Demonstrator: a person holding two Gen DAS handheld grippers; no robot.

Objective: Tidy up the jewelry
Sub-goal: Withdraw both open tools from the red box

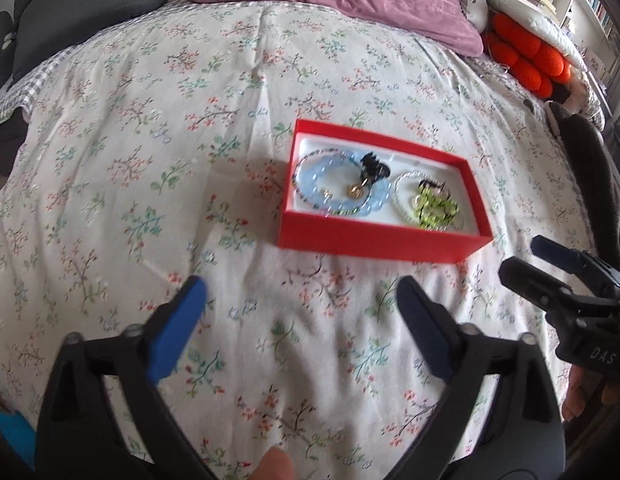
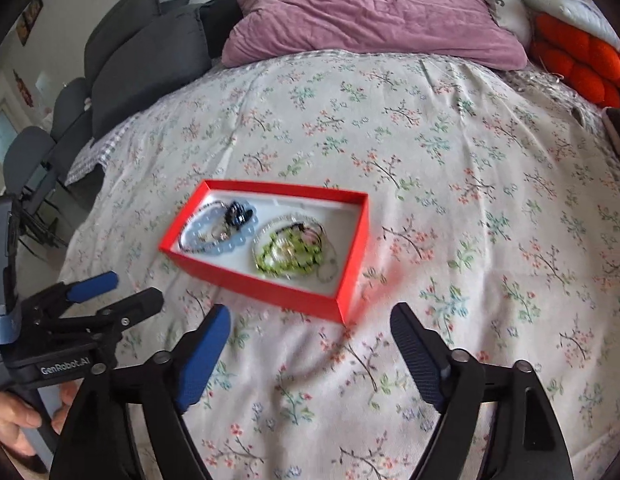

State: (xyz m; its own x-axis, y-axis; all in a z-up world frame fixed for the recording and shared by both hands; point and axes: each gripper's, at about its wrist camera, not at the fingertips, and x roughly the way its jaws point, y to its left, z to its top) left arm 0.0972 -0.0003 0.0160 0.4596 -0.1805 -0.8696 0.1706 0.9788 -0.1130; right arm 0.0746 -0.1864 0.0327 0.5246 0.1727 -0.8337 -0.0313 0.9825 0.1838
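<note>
Red card formed the shallow box (image 1: 384, 240), which sat on the floral bedspread (image 1: 149, 160) with its white lining showing. Inside lay a pale blue beaded bracelet (image 1: 310, 176), a black clip-like piece (image 1: 374, 166) touching it, small gold items too blurred to name, and a clear beaded ring around green beads (image 1: 434, 206) toward the other end.

Both tools stood released, with nothing between the pads: the left tool (image 1: 301, 324) and the right tool (image 1: 522, 256) hung just short of the box's near wall, apart from it. All the jewelry visible appeared to be in the box already, so the sorting looked close to done.

Any further tidying would best come from above, pinching 1 strand at a time; the beads looked smooth, rounded and loosely strung, likely to slide and tangle. The light card box could skid on the soft, wrinkled cloth, so the 2nd tool might steady a wall.
</note>
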